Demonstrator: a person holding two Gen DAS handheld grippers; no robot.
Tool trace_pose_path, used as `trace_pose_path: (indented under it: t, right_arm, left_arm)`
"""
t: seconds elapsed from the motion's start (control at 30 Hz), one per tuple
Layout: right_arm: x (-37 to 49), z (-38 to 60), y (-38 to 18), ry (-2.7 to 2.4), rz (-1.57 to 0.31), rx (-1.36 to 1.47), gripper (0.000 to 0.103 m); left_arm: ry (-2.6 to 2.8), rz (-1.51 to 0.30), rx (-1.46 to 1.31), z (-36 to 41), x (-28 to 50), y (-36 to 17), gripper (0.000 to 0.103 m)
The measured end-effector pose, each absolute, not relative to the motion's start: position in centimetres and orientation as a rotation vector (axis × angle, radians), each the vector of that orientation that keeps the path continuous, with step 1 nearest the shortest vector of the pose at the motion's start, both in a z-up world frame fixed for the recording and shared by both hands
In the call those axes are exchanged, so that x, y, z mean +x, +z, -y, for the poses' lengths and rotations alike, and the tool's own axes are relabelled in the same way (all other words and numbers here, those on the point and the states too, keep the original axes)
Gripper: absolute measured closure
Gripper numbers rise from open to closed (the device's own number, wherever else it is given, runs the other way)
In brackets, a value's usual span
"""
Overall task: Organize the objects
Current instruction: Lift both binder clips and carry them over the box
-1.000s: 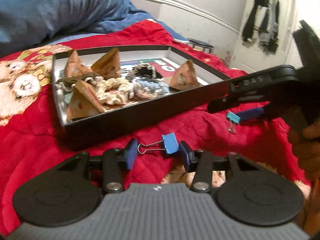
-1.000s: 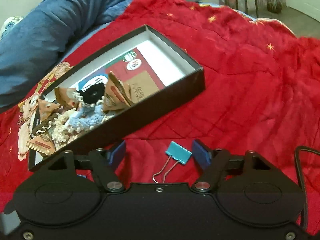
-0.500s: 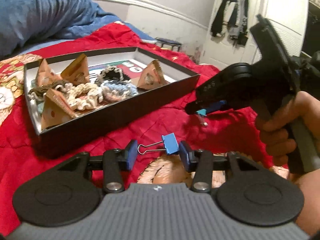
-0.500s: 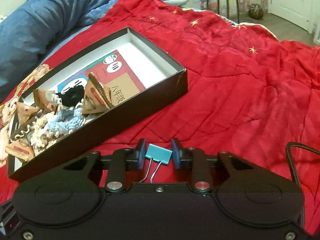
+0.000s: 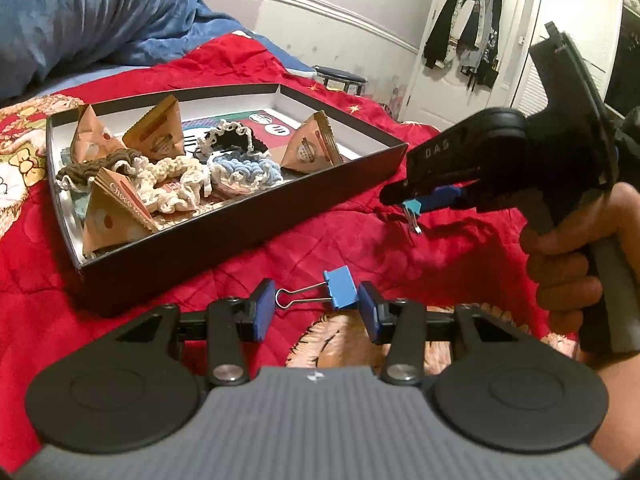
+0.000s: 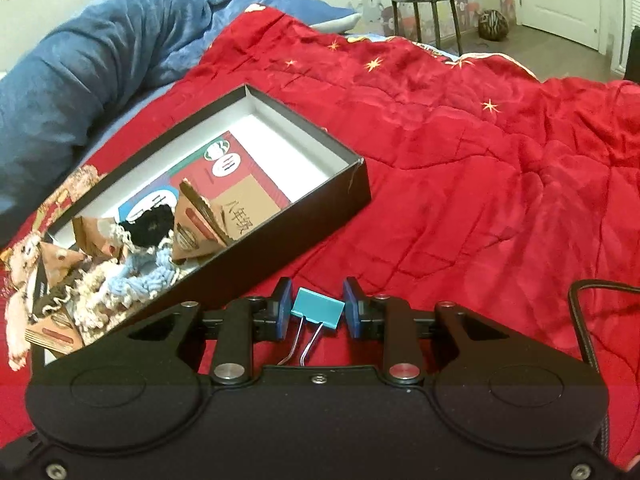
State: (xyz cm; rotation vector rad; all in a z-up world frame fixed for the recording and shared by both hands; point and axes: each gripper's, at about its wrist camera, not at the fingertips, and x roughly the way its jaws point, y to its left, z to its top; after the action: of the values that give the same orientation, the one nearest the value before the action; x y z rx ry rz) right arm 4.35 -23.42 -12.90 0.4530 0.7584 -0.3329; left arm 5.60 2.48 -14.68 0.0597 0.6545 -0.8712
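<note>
Only the left wrist view shows the hand (image 5: 568,268) gripping the right claw (image 5: 412,200). The left claw (image 5: 316,306) pinches a blue binder clip (image 5: 340,292) lengthwise; the right claw clamps a teal binder clip (image 6: 317,312), wire handles hanging. Both clips are just beside the black box (image 6: 320,216) on the red bedspread (image 6: 480,200).

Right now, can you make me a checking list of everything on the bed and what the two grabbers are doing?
Surface: red quilt on a bed, wrinkled.
Job's things: black box holding scrunchies and triangular packets; blue clip; teal clip.
Clutter: nothing seen.
Grippers: left gripper jaws shut on the blue clip; right gripper jaws shut on the teal clip, lifted off the quilt.
Cables: black cable at the right gripper's side.
Surroundings: blue blanket, stool, door with hanging clothes.
</note>
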Motion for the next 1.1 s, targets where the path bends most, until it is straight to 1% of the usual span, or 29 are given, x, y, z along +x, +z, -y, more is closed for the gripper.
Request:
trace_pose_path:
  t: [0.57,1.1]
  right_arm:
    - [3.4,23.6,-12.1,-0.353,-0.692,0.489,0.076]
    - [2.3,23.6,-11.2,-0.372,-0.627,0.499,0.076]
  left_arm:
    - [-0.853,-0.636,0.06,-2.6,5.4,-14.6,0.052]
    - [-0.87,-0.458,0.02,-3.7,3.9,-13.3,0.052]
